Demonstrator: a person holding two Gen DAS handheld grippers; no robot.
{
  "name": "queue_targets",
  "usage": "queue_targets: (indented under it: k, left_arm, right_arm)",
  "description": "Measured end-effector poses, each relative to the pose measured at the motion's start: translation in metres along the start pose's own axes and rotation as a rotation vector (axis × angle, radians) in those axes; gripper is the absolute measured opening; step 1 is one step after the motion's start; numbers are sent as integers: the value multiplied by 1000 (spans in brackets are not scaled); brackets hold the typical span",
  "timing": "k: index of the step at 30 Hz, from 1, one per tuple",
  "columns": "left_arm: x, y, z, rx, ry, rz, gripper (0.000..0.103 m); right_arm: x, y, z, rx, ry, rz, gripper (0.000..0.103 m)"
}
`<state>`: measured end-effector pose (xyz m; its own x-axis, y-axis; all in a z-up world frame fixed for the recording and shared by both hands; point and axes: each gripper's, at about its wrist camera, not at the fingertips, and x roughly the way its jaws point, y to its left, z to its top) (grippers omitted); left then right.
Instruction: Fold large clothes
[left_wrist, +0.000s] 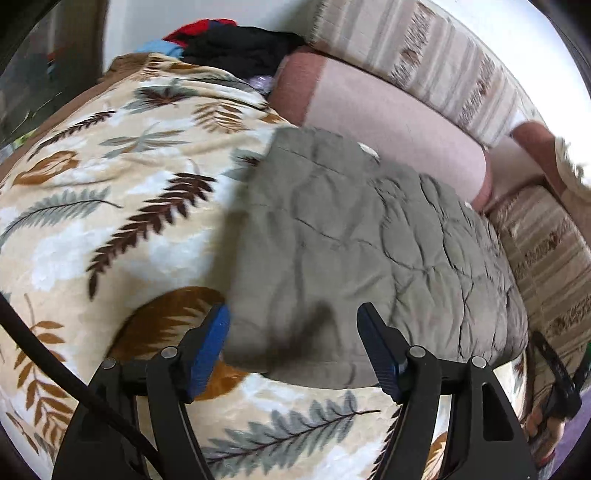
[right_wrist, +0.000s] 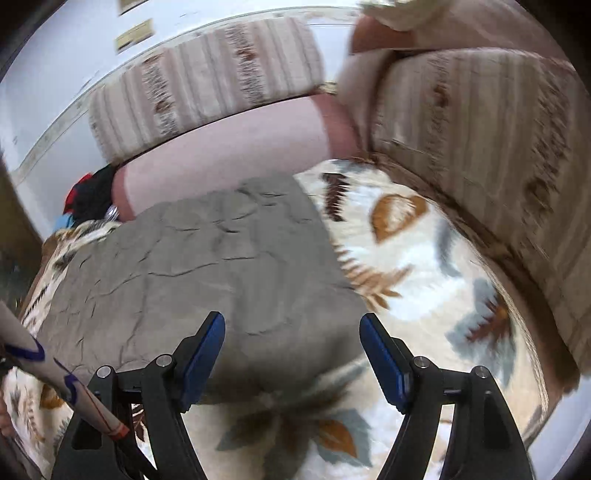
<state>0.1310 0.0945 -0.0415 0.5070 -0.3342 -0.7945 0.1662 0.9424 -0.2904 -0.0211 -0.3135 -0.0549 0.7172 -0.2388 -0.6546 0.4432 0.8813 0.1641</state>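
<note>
A folded grey garment (left_wrist: 354, 236) lies on a leaf-print blanket (left_wrist: 110, 192) covering a sofa, its long axis running from near edge toward the pink bolster (left_wrist: 391, 125). The left gripper (left_wrist: 293, 347) hovers wide and empty over its near-left corner; the right gripper (right_wrist: 291, 350), equally wide, over its near-right corner, both equally near.

Open blanket (left_wrist: 110, 192) lies clear left of the folded grey garment (left_wrist: 351, 240). Behind it the pink bolster (left_wrist: 388, 122) and striped cushions (right_wrist: 480, 155) wall off the far side; a clothes pile (left_wrist: 236, 44) blocks the corner.
</note>
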Motion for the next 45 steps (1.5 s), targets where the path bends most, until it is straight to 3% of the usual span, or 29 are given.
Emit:
queue_targets:
  k: [4, 7, 12, 19, 28, 34, 39, 45]
  left_arm:
    - [25, -17, 2, 58, 7, 89, 73]
    - [45, -21, 7, 99, 14, 155, 75]
    - [56, -21, 14, 88, 7, 186, 80]
    - [27, -22, 3, 84, -69, 257, 80]
    - [-38, -26, -17, 61, -248, 340, 87]
    - [-64, -33, -38, 88, -341, 413, 90]
    - [-72, -42, -50, 114, -367, 421, 90]
    - [-88, -51, -59, 112, -475, 463, 101]
  right_arm:
    - [36, 17, -2, -83, 39, -48, 79]
    - [62, 19, -9, -145, 78, -139, 79]
    - [67, 16, -11, -151, 91, -164, 81]
    - [46, 17, -7, -69, 104, -130, 82]
    - [14, 34, -25, -32, 137, -97, 83]
    - [-8, 56, -34, -75, 108, -86, 84]
    - [-11, 75, -37, -128, 95, -68, 84]
    - [-13, 95, -48, -180, 112, -31, 84]
